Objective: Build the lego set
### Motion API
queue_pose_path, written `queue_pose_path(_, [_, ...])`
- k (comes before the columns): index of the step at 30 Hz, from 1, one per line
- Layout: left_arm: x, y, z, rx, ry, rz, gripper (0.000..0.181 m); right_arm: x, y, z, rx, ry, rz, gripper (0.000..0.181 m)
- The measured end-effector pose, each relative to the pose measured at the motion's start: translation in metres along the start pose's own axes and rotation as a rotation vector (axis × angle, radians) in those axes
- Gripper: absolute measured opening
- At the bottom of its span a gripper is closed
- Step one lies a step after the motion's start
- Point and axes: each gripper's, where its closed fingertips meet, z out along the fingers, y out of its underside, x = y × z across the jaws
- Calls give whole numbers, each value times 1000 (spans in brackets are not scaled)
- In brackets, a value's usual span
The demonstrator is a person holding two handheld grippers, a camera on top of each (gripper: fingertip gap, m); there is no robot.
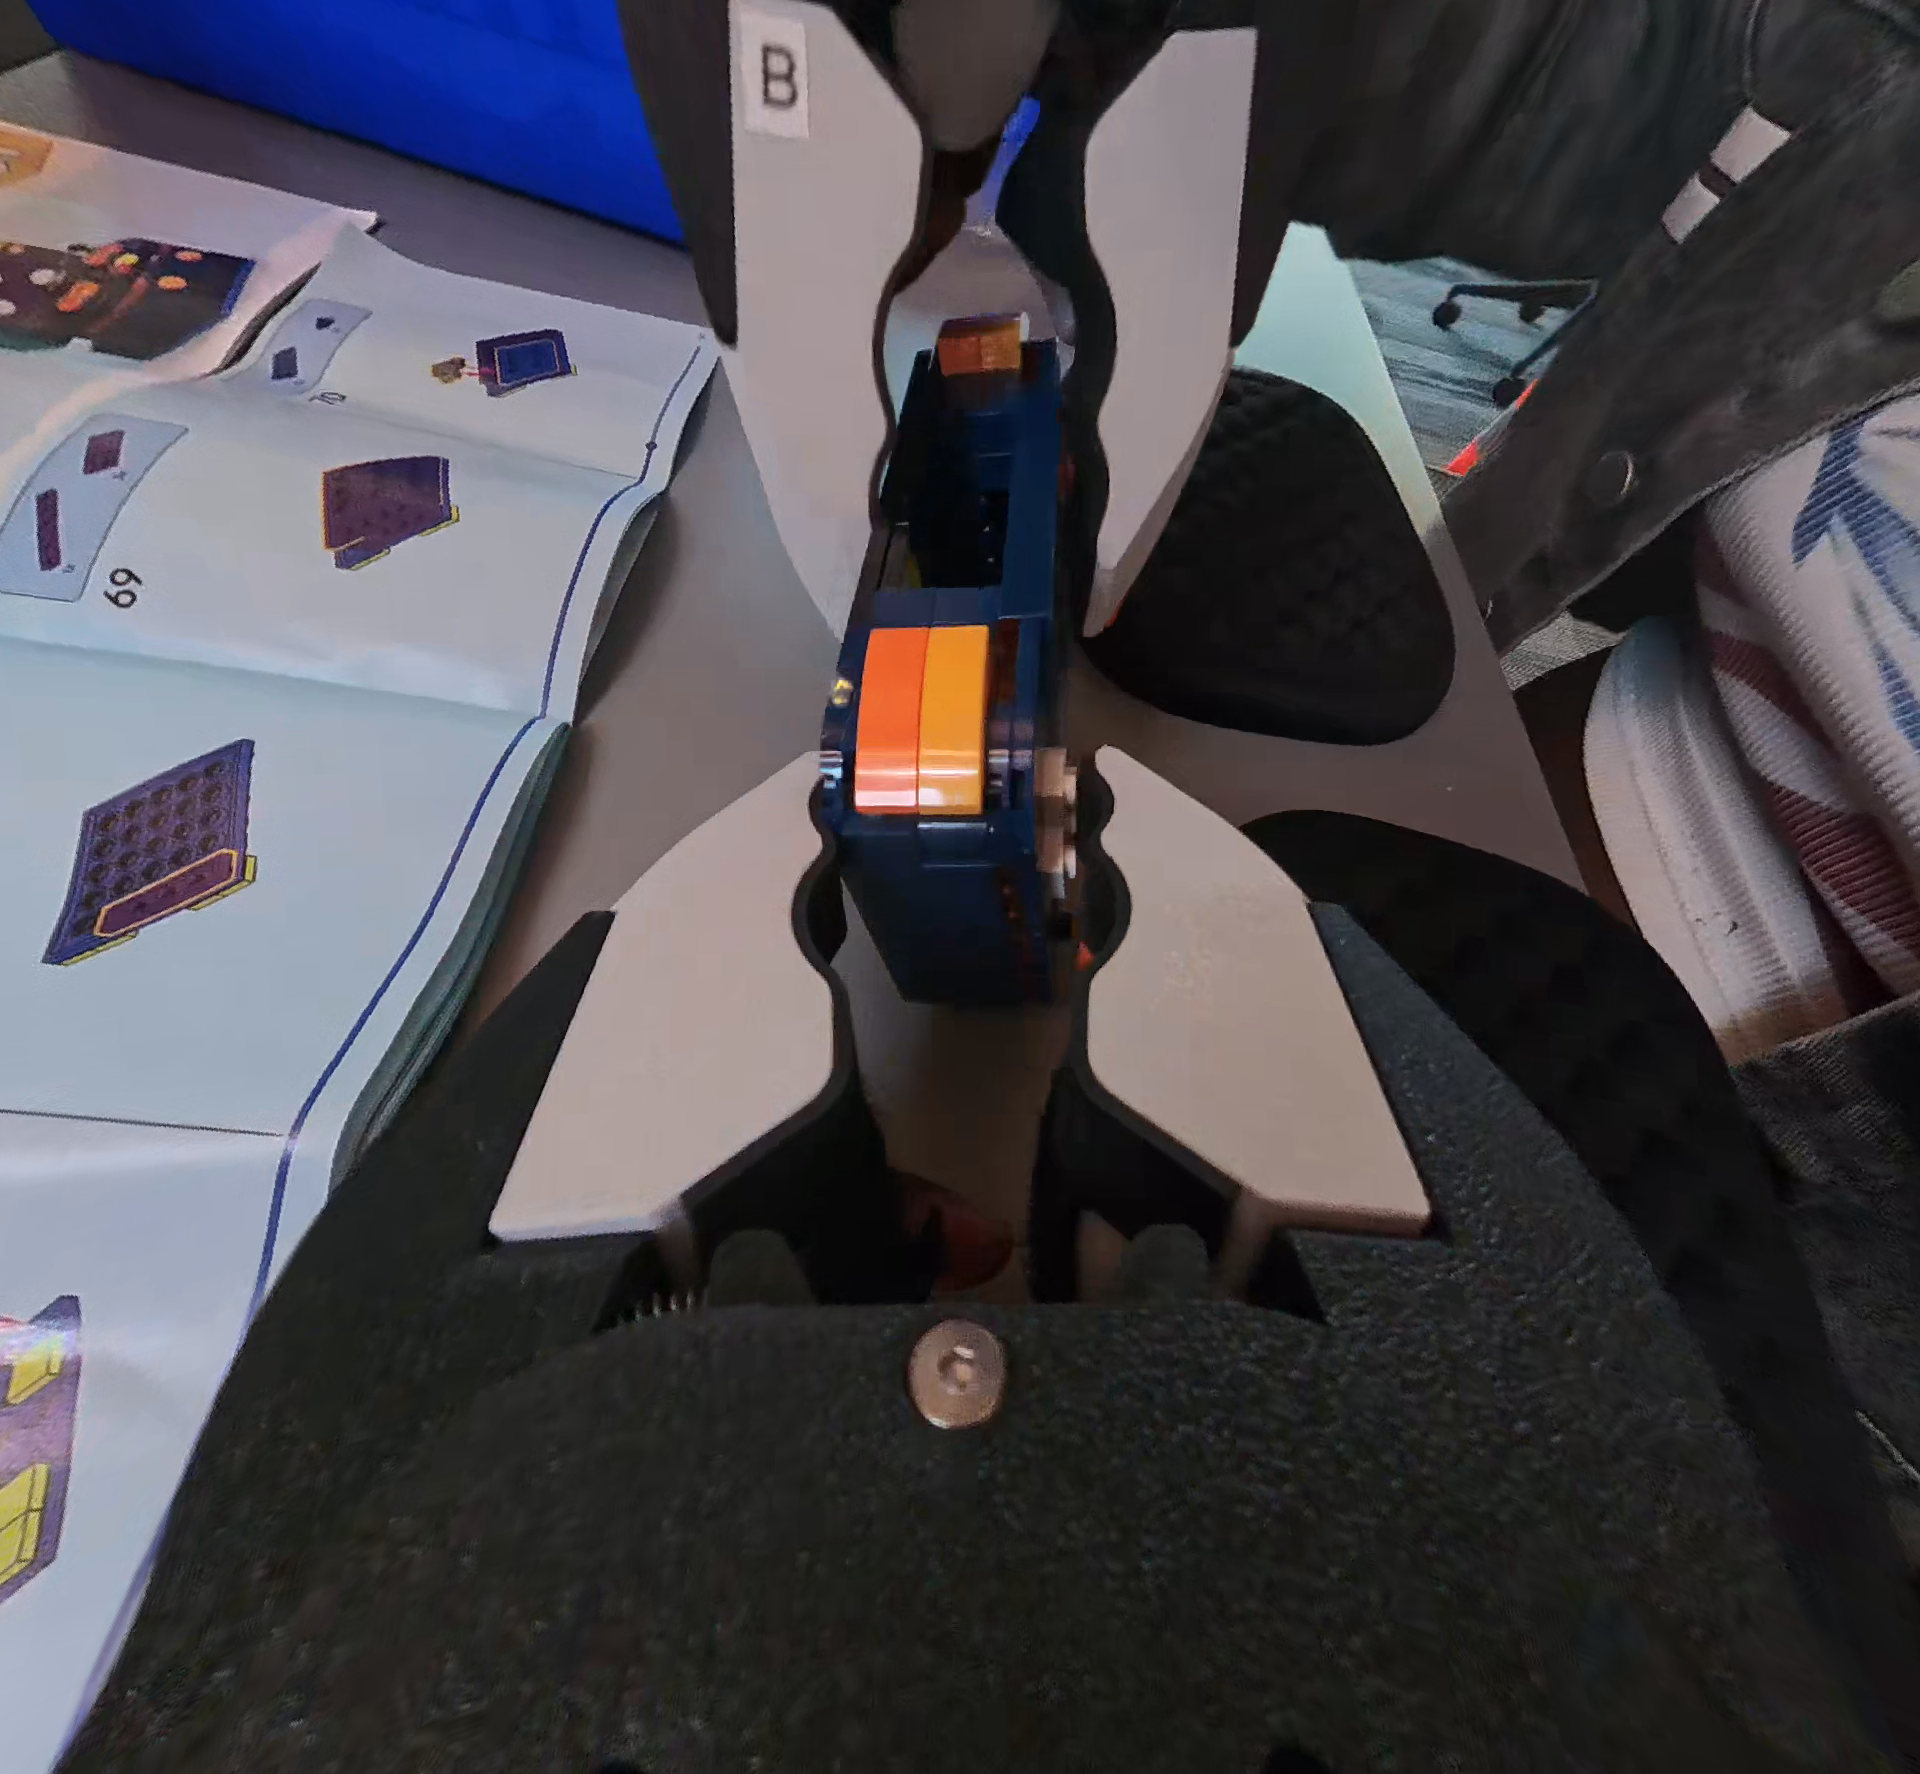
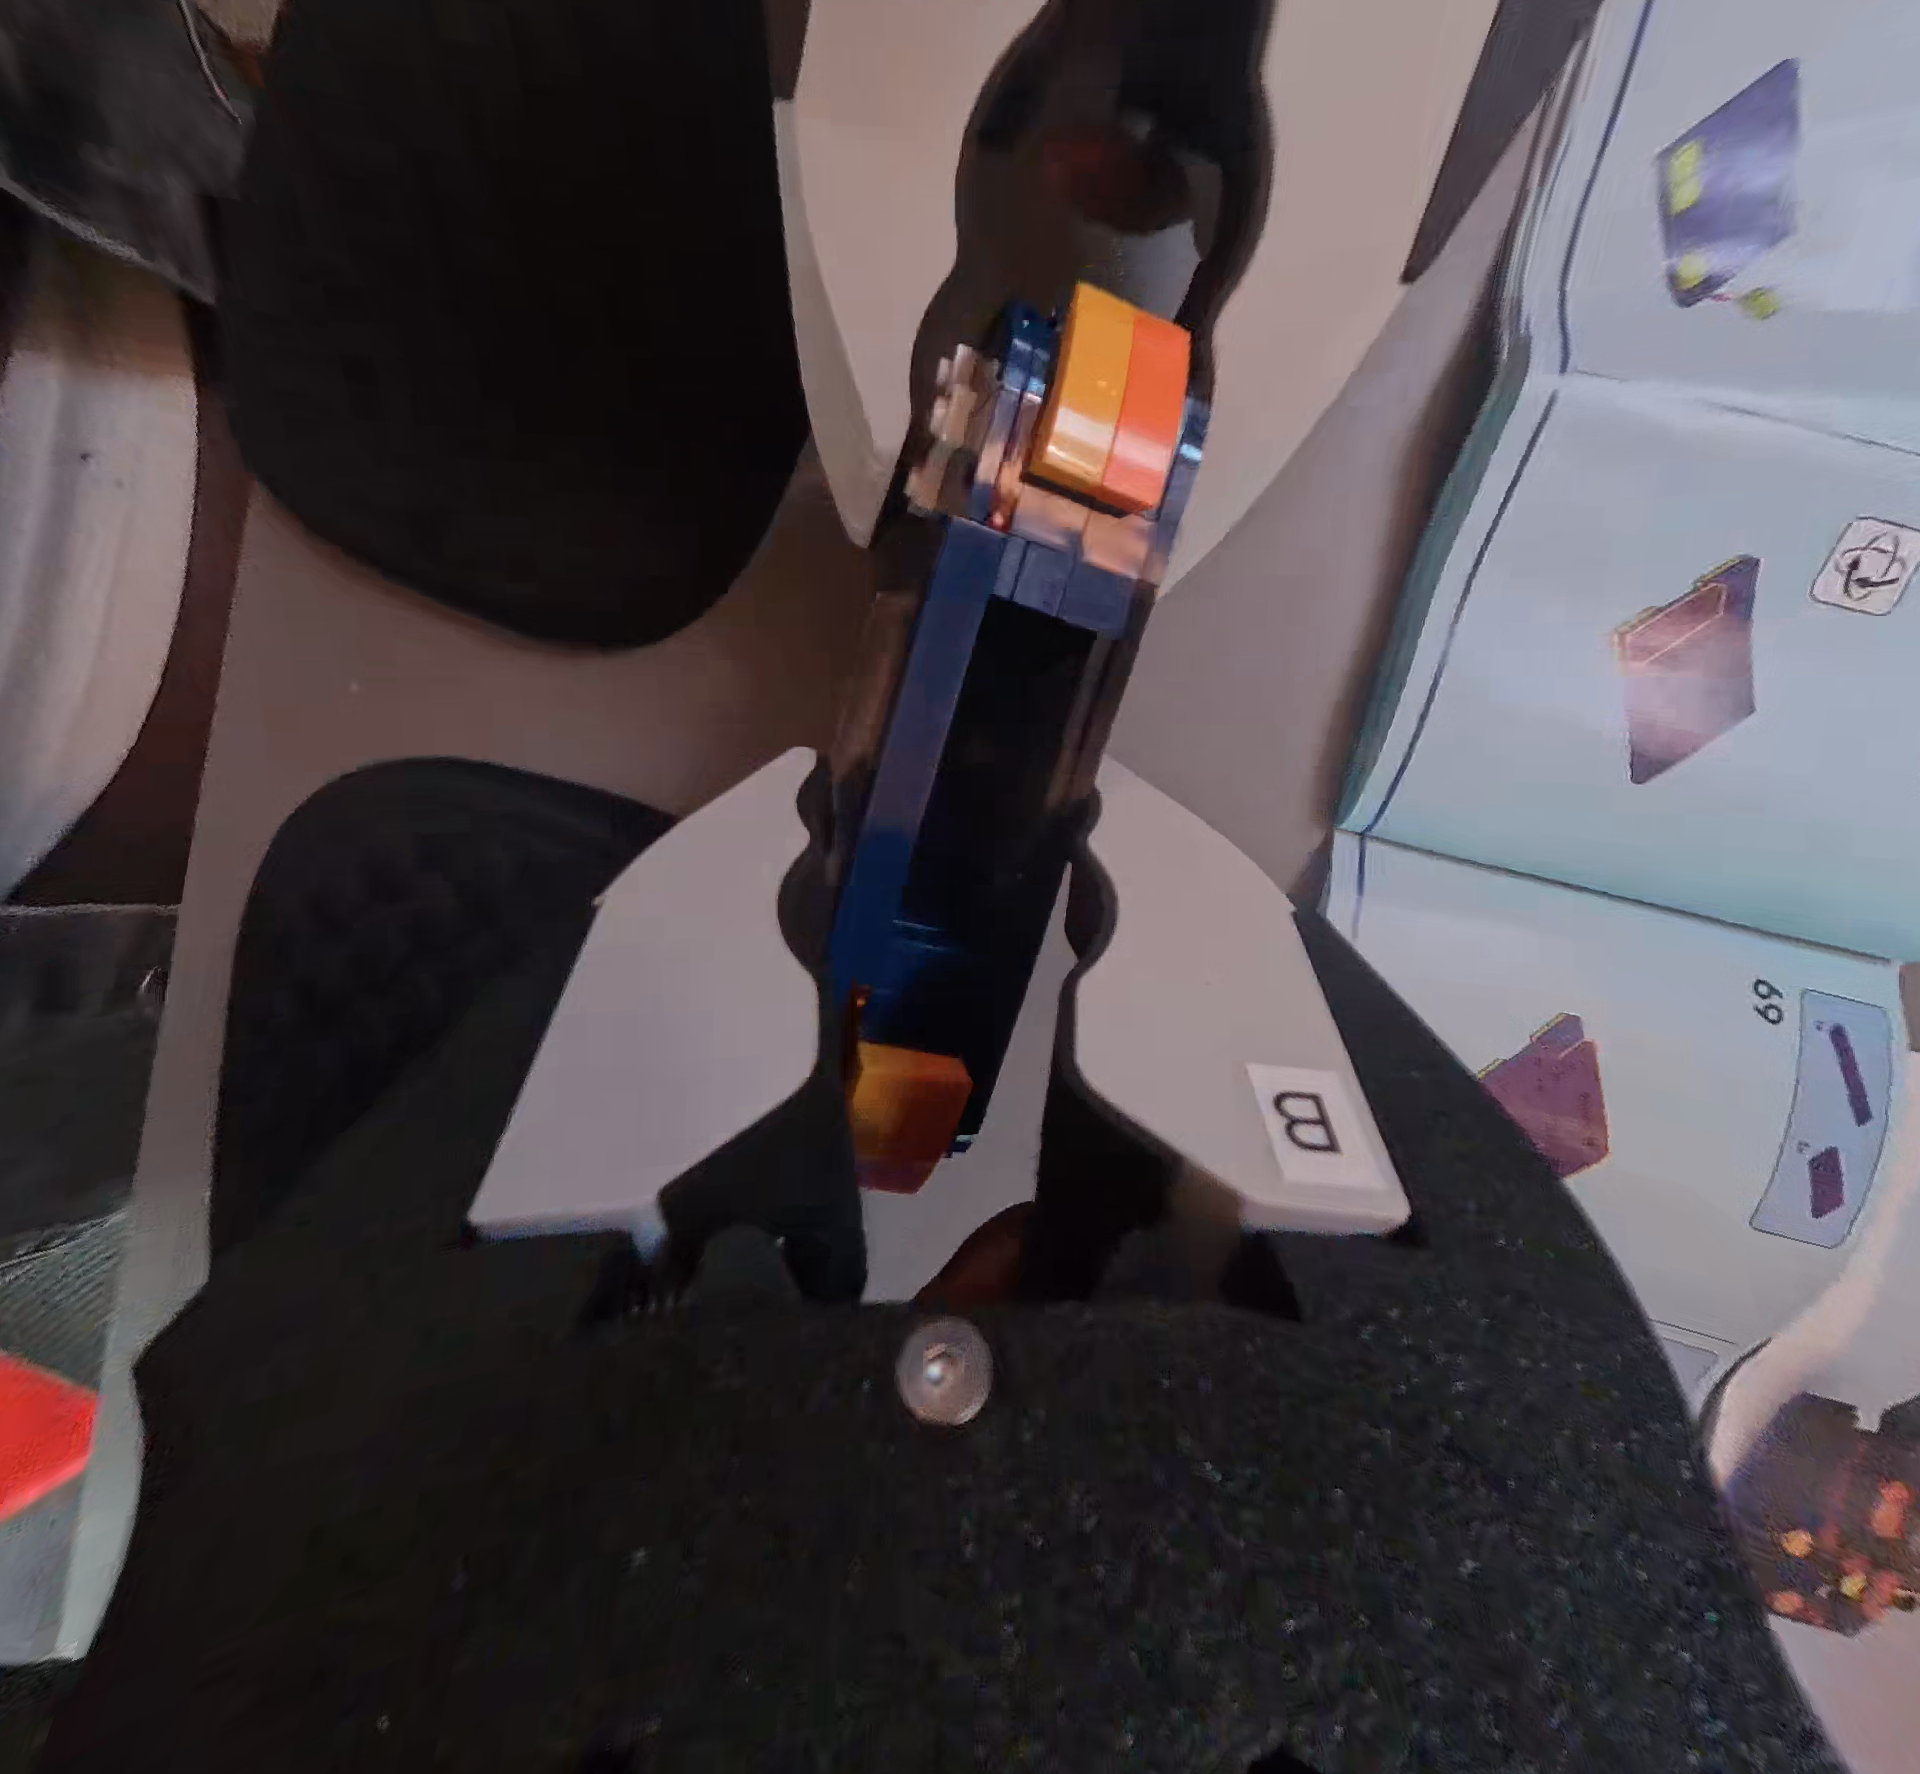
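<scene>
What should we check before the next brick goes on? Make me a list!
1. Left hand-held gripper shut on the model: ok.
2. Right hand-held gripper shut on the model's other end: ok.
3. Orange bricks seated side by side: ok.
4. Instruction booklet open on the table, in view: ok.
5. Next brick within reach: cannot tell, no loose brick shows.
6. Spot where the next brick goes: cannot tell from here.

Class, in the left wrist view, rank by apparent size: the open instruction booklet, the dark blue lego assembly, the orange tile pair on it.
1. Open instruction booklet, largest.
2. Dark blue lego assembly.
3. Orange tile pair, smallest, since it sits on the assembly.
</scene>
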Motion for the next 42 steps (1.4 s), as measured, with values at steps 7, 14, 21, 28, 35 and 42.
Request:
queue_pose_path(7, [-29, -11, -36, 131, -172, -13, 64, 18, 0, -3, 7, 8, 42, 37])
queue_pose_path(14, [-73, -47, -107, 525, -497, -83, 61, 62, 1, -35, 37, 73, 76, 36])
queue_pose_path(21, [-80, -39, -104, 467, -563, -65, 61, 165, -11, -83, 94, 222, 73, 37])
queue_pose_path(28, [-80, -30, -91, 352, -578, 6, 61, 257, 6, -70, 39, 280, 69, 37])
queue_pose_path(35, [-76, -25, -80, 298, -546, 37, 60, 274, 25, -44, -26, 277, 40, 37])
queue_pose_path(42, [-75, -20, -75, 258, -547, 76, 59, 273, 15, -55, 56, 330, 43, 60])
